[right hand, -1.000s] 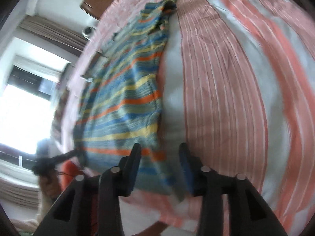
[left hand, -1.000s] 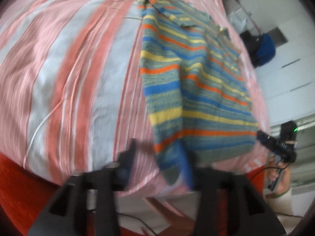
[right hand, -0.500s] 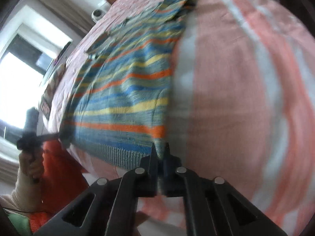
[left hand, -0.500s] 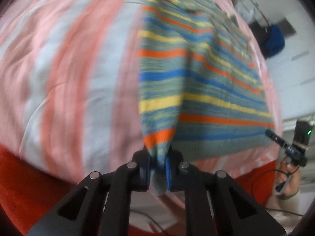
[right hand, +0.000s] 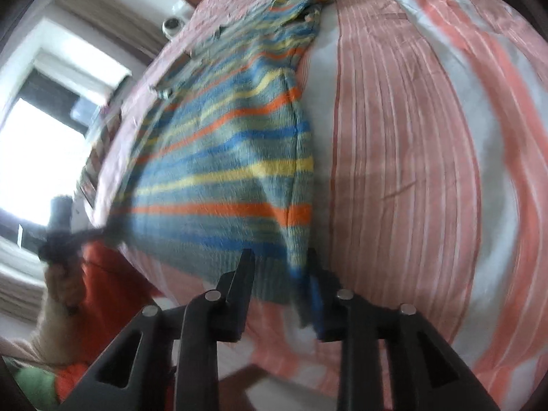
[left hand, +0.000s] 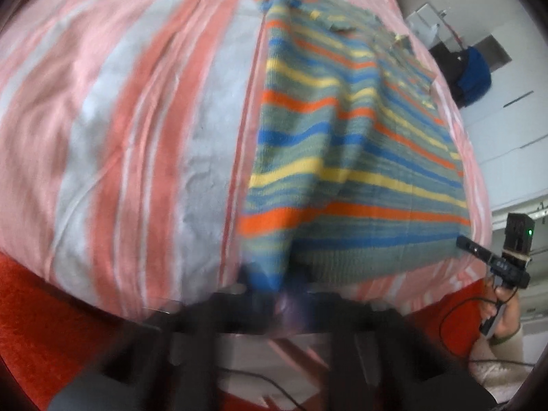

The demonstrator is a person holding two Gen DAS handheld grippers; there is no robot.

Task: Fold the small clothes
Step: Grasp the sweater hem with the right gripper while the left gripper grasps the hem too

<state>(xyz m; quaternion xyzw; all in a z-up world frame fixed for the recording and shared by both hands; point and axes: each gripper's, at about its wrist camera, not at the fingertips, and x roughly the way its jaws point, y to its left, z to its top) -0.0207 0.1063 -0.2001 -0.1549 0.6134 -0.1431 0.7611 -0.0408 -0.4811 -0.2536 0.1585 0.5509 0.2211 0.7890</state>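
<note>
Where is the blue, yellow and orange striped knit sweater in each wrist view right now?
Left wrist: the blue, yellow and orange striped knit sweater lies right of centre, collar at top.
Right wrist: left of centre, hem nearest the camera.
Shared landmark: the pink-and-white striped bedspread beneath it.

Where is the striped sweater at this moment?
The striped sweater lies spread on the pink-striped bed cover, right of centre in the left wrist view, its hem at the cover's near edge.

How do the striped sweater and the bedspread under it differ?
The sweater has narrow blue, yellow and orange stripes on grey-green knit; the bedspread has broad pink and white bands on smooth cloth. The sweater covers only part of the bedspread. Both are striped.
</note>
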